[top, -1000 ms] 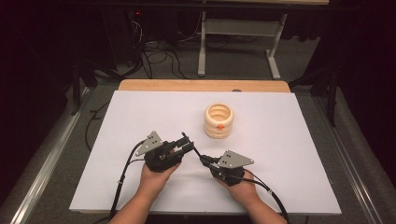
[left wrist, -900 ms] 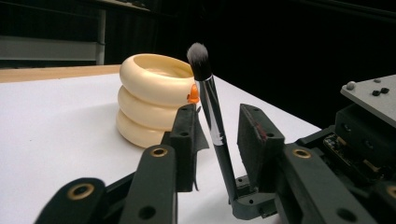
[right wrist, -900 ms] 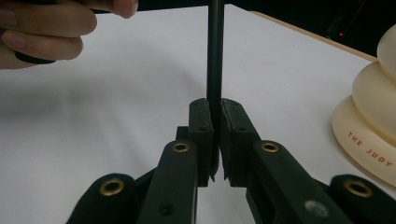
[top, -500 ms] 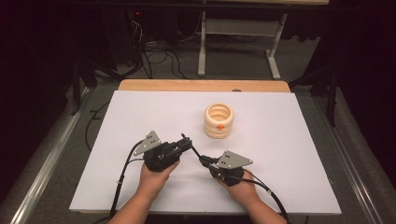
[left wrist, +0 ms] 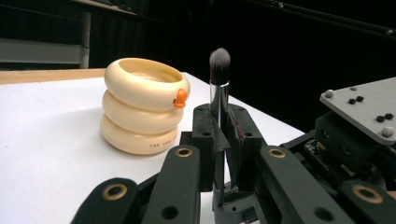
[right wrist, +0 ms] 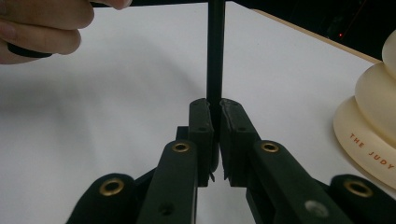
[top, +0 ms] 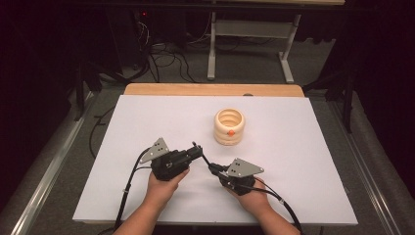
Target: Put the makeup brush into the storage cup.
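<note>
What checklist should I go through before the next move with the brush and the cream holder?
1. Left gripper shut on the makeup brush, near its bristle end; its jaws have just been closing: ok.
2. Right gripper shut on the brush's black handle: ok.
3. Brush held between both grippers above the white table, not lying on it: ok.
4. Cream ring-shaped holder stands upright with its mouth up: ok.
5. Holder apart from both grippers, nothing lying between them: ok.
6. Whether the holder's inside is free for the brush: cannot tell.
</note>
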The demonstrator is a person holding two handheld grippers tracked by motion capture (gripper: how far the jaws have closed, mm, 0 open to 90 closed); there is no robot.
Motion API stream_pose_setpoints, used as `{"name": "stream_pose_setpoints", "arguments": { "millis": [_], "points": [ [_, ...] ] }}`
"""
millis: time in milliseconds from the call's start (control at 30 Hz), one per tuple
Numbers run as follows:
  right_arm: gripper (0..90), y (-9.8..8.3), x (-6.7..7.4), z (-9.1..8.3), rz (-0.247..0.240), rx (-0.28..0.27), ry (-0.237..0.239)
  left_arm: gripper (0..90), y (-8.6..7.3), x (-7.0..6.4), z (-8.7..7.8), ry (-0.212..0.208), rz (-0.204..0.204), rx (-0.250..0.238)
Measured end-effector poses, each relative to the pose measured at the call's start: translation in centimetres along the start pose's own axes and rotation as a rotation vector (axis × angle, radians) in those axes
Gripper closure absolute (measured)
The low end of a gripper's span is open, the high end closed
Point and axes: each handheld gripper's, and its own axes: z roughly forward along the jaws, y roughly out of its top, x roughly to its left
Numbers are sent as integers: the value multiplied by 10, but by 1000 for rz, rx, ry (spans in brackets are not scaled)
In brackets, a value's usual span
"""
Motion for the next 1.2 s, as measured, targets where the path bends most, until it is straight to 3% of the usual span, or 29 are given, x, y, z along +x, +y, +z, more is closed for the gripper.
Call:
{"name": "stream_pose_setpoints", "arguments": {
  "millis": [333, 1033, 1200],
  "points": [
    [840, 0, -2, 0, 19, -1, 5, 837, 0, 0, 0, -16, 2, -2],
    [517, 4, -4, -2, 69, -8, -6, 836, 0, -2, 0, 3, 28, 19],
    [474, 5, -5, -3, 61, -4, -13, 836, 0, -4, 1, 11, 39, 30]
  ]
}}
